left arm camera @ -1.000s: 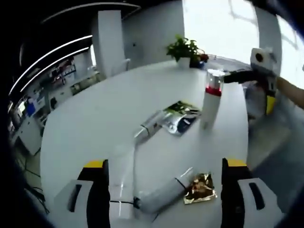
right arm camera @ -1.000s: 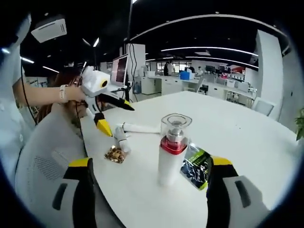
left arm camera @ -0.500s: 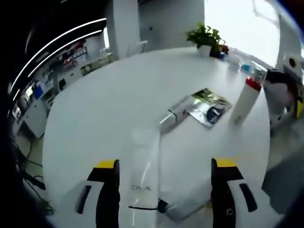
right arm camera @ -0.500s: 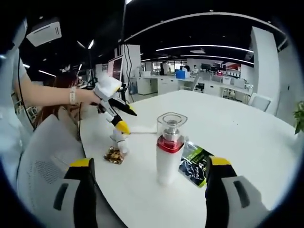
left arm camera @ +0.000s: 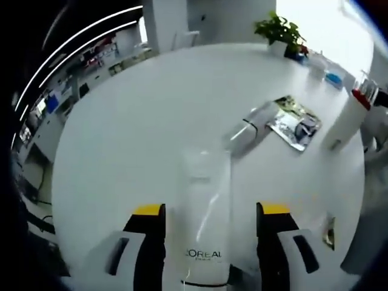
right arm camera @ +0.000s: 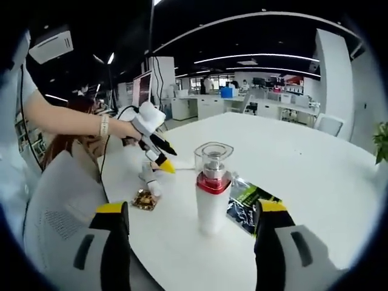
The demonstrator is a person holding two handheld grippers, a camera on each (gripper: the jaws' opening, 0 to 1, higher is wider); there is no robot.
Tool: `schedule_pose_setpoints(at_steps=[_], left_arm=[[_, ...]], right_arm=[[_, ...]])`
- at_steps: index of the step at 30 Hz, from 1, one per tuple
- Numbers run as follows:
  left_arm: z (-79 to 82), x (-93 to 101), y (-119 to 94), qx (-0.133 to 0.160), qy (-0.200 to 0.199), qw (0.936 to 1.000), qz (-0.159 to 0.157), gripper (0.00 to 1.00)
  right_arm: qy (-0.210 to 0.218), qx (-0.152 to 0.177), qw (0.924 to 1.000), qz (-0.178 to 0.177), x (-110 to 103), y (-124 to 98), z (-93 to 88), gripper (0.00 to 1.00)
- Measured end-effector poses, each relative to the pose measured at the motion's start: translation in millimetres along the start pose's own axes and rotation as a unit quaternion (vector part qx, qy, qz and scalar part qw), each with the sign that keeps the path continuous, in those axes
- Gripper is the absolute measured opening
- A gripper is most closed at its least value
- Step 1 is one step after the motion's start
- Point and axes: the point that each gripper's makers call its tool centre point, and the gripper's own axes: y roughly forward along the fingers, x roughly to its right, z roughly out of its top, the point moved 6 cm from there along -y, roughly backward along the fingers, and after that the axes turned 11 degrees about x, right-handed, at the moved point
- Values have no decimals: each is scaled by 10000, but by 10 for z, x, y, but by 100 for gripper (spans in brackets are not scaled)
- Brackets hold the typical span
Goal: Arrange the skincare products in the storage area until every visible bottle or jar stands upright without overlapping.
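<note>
A white L'Oreal tube lies flat on the white round table, between the jaws of my left gripper, which is open and stands clear of its sides. Beyond it lie a second white tube and a green and silver sachet. A white pump bottle with a red band and a clear cap stands upright just ahead of my open right gripper. The bottle also appears at the right of the left gripper view. In the right gripper view the left gripper hangs low over the tubes.
A small gold sachet lies near the table's edge beside the tubes. The green sachet lies right behind the bottle. A potted plant stands at the far side. A person's hand holds the left gripper.
The left gripper has come down and forward over the L'Oreal tube, which now lies between its jaws. The right gripper has barely moved; the bottle stands as before.
</note>
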Motion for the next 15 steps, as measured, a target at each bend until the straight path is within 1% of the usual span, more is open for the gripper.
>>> schedule_pose_setpoints(at_steps=[3,5,6,8,10,12,15], left_arm=[[-35,-8,38,-142,-44,9999,-40,55],[-47,-15,59,-205,7,9998,-49,53],[-30,-18,59,-182,-39,9998,-81,53],[-25,-12,58,-220,7,9996,-162,52],[-20,8,53,-285,-45,9994,-207,51],[-2,-5,53,-329,-31,9993,-194,50],[6,-11,49,-400,-22,9990,-199,47]], right_arm=[[84,50,9999,-58,27,-13,10,82],[124,48,9999,-99,48,-25,15,81],[130,36,9998,-129,59,-32,14,81],[135,2,9998,-138,66,-43,6,82],[181,27,9998,-114,63,-54,3,81],[261,60,9996,-91,56,-57,3,81],[271,100,9995,-90,55,-59,8,80]])
